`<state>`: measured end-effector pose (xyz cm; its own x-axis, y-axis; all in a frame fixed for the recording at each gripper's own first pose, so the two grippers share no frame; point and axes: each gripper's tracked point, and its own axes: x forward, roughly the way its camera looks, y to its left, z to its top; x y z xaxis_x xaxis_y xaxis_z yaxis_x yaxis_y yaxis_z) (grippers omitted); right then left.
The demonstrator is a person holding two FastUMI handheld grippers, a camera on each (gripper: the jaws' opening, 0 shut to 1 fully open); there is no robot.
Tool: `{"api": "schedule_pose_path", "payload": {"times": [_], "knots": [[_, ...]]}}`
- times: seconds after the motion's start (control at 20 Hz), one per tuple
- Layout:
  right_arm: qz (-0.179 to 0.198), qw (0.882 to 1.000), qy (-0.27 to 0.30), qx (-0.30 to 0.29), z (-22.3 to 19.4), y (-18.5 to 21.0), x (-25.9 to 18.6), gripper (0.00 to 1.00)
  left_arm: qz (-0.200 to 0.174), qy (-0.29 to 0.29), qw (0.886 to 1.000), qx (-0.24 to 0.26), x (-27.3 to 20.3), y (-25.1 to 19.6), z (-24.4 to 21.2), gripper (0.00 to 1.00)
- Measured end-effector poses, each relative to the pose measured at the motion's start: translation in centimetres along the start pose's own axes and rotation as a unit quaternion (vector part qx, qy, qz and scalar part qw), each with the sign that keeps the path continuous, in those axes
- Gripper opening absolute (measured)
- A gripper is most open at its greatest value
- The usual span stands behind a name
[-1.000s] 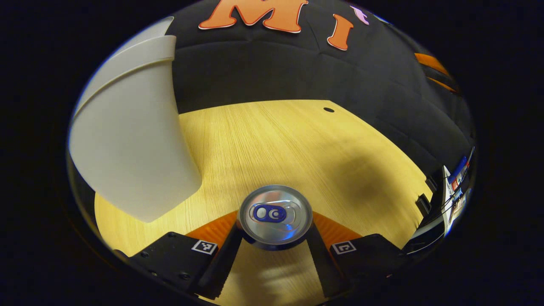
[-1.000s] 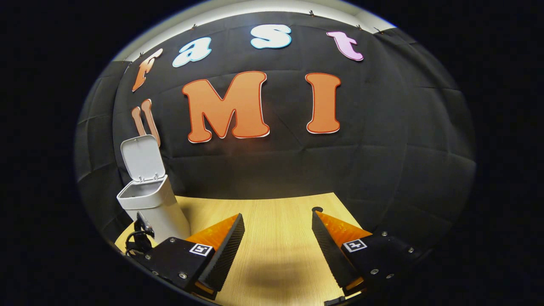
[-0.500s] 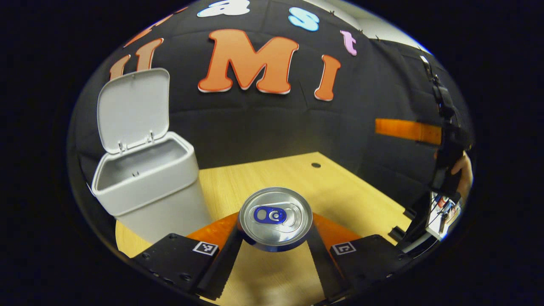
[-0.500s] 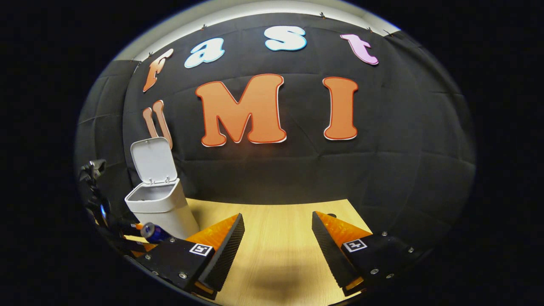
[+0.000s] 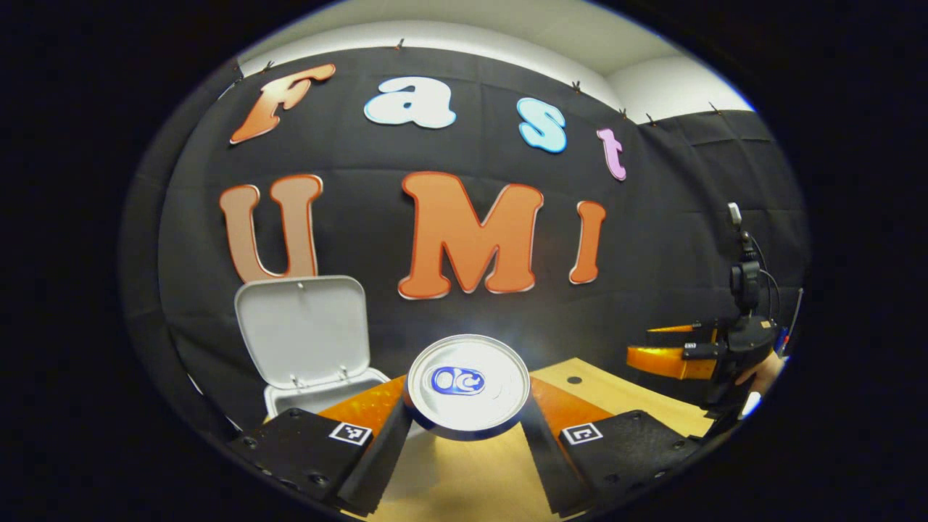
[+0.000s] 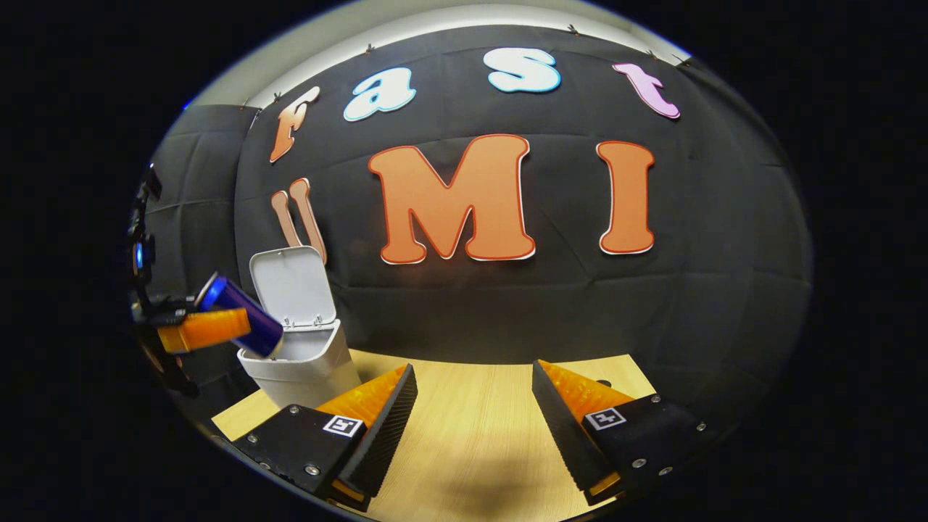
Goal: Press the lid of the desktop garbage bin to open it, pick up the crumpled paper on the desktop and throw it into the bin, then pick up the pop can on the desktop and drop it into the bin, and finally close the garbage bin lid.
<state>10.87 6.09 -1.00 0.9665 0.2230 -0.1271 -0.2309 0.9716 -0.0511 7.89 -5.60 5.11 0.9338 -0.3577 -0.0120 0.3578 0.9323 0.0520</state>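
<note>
Left tool [image 5: 467, 435]: both fingers press on the sides of the can [image 5: 467, 384], one on each side, and the can's silver top with its blue tab faces the camera. The can is held in the air, clear of the counter [image 5: 464, 471]. In the right gripper view the same can [image 6: 243, 322] shows blue, tilted, its lower end just above the open mouth of the bin [image 6: 304, 370].

Right tool [image 6: 471, 428]: fingers spread wide apart, nothing between them, bare wooden counter [image 6: 471, 435] under the gap. In the left gripper view the right tool [image 5: 670, 355] hangs over the far right of the counter, with part of a hand [image 5: 757, 373] behind it.

Bin [image 5: 319, 388]: white, stands behind the left finger at the back left of the counter. Its lid [image 5: 301, 326] is swung up and stands upright against the black cloth wall [image 5: 689, 217].
</note>
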Motion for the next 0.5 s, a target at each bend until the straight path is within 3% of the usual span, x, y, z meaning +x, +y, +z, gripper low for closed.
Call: {"api": "schedule_pose_path", "payload": {"times": [0.25, 0.5], "knots": [[0.003, 1.000, 0.004, -0.002, -0.1, 0.7, 0.8, 0.95, 0.069, 0.000, 0.998, -0.010, 1.2, 7.5, 1.5, 0.80], [-0.004, 1.000, 0.015, -0.005, -0.9, 0.6, 1.0, 0.95, 0.120, 0.069, 0.990, -0.034, 2.8, 12.9, -1.5, 0.80]]}}
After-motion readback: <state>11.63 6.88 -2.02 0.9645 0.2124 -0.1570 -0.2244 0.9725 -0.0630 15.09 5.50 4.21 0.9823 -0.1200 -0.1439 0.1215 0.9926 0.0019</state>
